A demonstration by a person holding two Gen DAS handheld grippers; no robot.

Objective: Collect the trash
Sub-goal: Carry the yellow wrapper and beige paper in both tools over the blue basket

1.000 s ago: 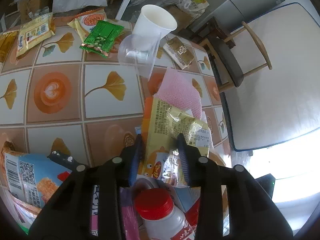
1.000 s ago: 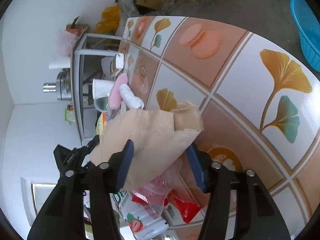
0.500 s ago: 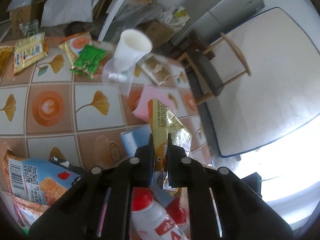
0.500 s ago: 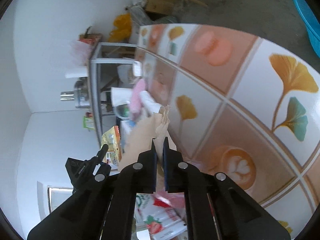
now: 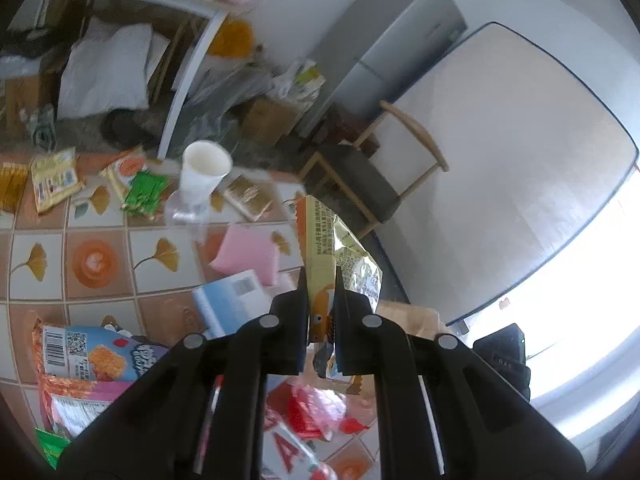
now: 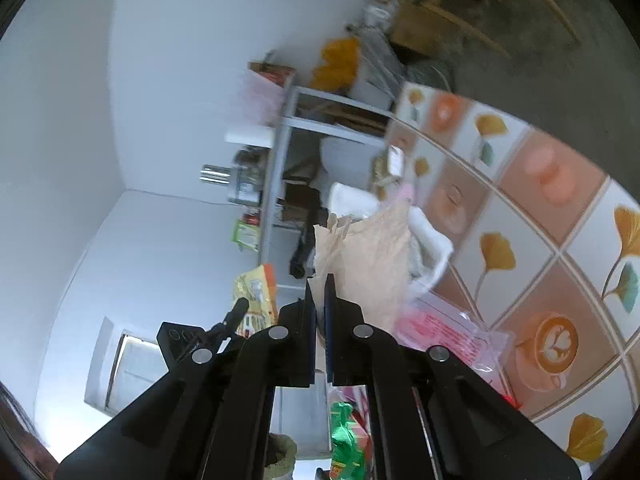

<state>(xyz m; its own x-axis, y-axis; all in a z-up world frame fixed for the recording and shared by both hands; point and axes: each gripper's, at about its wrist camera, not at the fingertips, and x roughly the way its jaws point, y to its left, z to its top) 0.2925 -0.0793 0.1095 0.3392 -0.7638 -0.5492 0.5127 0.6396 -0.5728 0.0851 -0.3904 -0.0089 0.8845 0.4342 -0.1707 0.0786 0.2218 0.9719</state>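
My left gripper (image 5: pixel 320 276) is shut on a yellow and orange snack wrapper (image 5: pixel 320 236) and holds it above the tiled table (image 5: pixel 148 276). In the right wrist view my right gripper (image 6: pixel 319 282) is shut on a crumpled brown paper bag (image 6: pixel 372 256), which hangs above the table (image 6: pixel 520 240). The same yellow wrapper (image 6: pixel 258 288) and the left gripper's black body show at the left of that view. Several more wrappers lie on the table below both grippers.
A white paper cup (image 5: pixel 204 172) stands in a clear plastic cup, with a green packet (image 5: pixel 142 192) and a pink sheet (image 5: pixel 248 254) near it. A wooden chair (image 5: pixel 372 184), a grey cabinet (image 5: pixel 384 40) and a metal shelf (image 6: pixel 280 184) stand beyond the table's edge.
Both grippers closed from open, the left on the yellow wrapper and the right on the brown paper bag. Both then rose off the table with their loads.
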